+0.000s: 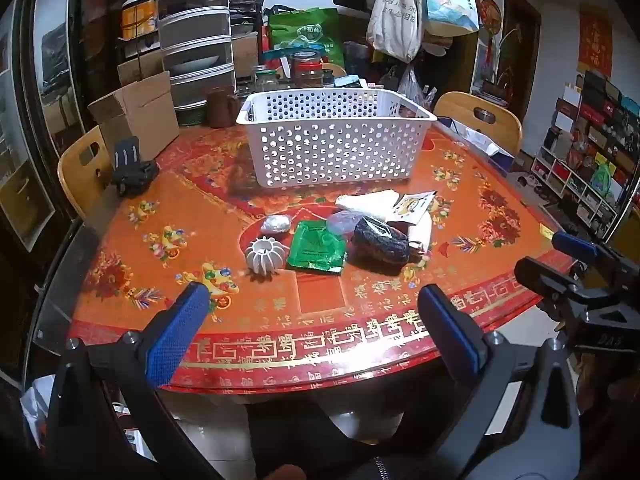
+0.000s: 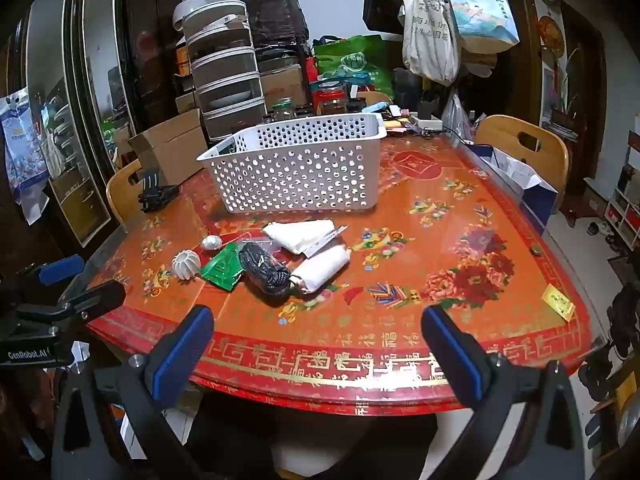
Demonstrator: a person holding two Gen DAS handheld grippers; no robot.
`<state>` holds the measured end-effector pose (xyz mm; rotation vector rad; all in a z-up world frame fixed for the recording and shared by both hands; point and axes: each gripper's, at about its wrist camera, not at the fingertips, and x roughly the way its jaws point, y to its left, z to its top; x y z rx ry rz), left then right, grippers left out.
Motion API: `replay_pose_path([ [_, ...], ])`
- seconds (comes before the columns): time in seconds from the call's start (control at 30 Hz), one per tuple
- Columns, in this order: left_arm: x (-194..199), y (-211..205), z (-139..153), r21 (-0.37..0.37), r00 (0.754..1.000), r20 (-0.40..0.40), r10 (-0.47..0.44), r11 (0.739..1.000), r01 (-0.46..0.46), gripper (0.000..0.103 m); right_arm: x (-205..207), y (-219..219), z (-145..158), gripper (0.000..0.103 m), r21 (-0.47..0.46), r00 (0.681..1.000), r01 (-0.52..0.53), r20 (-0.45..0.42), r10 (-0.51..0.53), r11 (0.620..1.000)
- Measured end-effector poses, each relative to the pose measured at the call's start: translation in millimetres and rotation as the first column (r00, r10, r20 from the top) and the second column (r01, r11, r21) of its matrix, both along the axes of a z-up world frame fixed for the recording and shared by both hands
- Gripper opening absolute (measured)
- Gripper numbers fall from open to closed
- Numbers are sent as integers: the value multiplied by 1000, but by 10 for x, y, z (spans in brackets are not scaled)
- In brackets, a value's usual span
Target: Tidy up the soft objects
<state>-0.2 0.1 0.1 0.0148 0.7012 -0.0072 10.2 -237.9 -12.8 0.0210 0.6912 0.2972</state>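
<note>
Both the left tongs (image 1: pixel 312 312) and right tongs (image 2: pixel 316 332) hover wide open and empty at the near edge of the bench (image 1: pixel 400 320). The soft items, among them a dark knitted bundle (image 1: pixel 382 240) and white cloth (image 1: pixel 370 202), lie clustered mid-bench, just before the white basket (image 1: pixel 334 140). Best to pinch one outer piece at its middle, lifting clear of neighbours.

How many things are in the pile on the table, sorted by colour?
White: 4 – ribbed ball, small wrapped ball, folded cloth, rolled cloth
Green: 1 – green packet
Black: 1 – black knitted item
Yellow-printed: 1 – yellow-printed packet
Clear: 1 – clear plastic bag
Total: 8
</note>
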Motion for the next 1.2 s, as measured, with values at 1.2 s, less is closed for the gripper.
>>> replay_pose_path([
  [1.2,-82,-18,138,-41,1000,28,4,999,-3,103,-15,18,1,103,10,1000,-2,-12,2,1000],
])
